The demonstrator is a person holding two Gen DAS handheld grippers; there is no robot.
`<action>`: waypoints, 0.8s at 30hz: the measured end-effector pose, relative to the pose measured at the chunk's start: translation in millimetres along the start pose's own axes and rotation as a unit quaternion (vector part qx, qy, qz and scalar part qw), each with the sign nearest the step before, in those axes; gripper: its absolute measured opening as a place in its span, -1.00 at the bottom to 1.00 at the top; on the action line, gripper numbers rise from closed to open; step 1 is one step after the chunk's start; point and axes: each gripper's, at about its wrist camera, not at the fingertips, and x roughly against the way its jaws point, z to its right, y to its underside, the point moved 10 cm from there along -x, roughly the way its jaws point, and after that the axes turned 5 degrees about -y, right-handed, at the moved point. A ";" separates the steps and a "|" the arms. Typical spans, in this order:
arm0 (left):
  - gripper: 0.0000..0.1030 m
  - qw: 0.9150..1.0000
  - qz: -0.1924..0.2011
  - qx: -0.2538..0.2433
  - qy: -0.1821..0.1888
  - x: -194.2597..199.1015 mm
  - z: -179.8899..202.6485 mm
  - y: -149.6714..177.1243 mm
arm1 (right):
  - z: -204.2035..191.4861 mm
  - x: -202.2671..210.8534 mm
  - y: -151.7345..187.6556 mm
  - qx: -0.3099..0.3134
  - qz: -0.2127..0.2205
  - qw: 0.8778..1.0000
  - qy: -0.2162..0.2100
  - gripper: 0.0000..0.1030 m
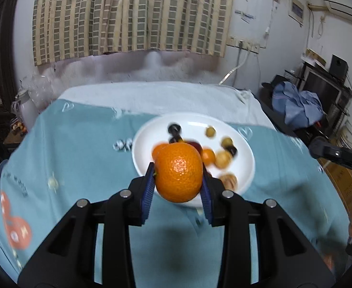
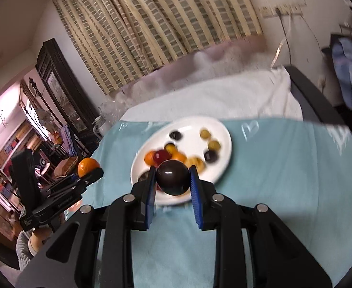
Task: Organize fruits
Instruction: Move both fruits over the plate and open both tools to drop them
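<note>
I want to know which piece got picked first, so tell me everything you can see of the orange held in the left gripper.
The orange is round, bright and glossy, with pebbled peel and a light glare spot; no stem or leaf can be made out. It sits clamped between the blue ribbed pads of the left gripper, whose jaws press on its two sides. It hangs in the air in front of the white plate, touching nothing else. The right wrist view shows it atop that gripper, off to the plate's left.
</note>
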 end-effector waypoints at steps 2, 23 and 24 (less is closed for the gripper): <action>-0.32 1.000 -0.005 0.003 -0.007 -15.2 -4.8 -12.3 | -2.1 -18.2 -13.3 0.007 -0.006 1.000 0.006 -0.47; 0.21 0.998 -0.060 0.029 -0.014 -160.8 -29.6 -28.6 | 50.7 -199.3 -32.0 -0.056 -0.118 0.990 0.056 -0.38; 0.25 0.998 -0.057 0.031 -0.014 -154.8 -29.4 -30.7 | 48.4 -193.4 -34.0 -0.059 -0.113 0.990 0.051 -0.38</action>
